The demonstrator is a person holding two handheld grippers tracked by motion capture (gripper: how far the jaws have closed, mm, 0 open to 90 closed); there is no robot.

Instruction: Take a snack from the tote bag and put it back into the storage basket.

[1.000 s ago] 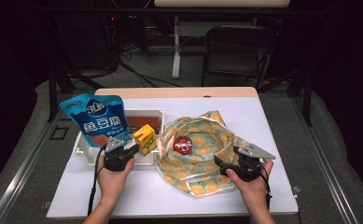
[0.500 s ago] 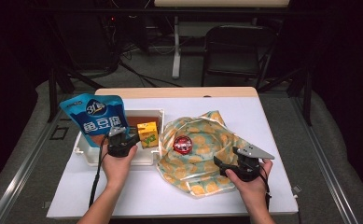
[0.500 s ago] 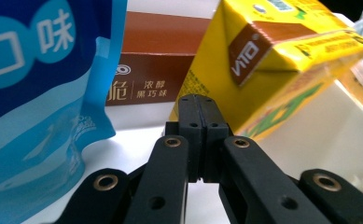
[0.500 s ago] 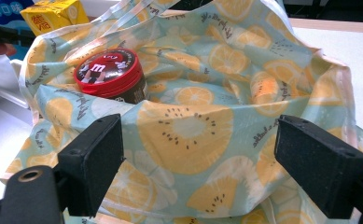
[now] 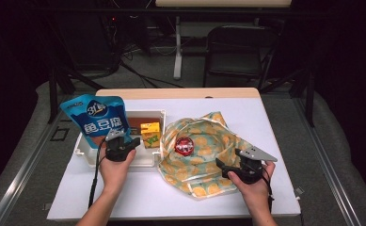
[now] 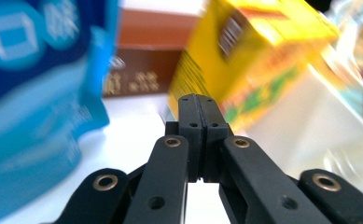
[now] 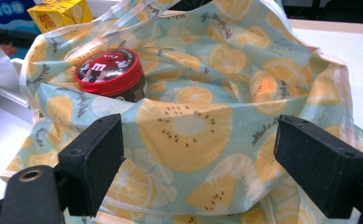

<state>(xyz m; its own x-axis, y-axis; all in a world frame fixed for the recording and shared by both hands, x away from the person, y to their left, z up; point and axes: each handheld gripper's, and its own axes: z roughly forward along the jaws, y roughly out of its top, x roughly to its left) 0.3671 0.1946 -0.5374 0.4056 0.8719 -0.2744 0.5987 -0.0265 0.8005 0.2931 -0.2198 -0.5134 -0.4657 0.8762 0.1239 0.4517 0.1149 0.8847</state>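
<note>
Risk: my left tongs (image 6: 198,105), shut and empty, may topple the yellow carton (image 6: 258,60); right tongs (image 7: 200,175) gape, bag (image 7: 188,126) unheld.

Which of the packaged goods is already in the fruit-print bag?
The red-lidded jar: it sits inside the bag. The yellow carton, blue pouch and brown box are in the white tray.

Black chair (image 5: 239,52) behind the table (image 5: 284,117)
</note>
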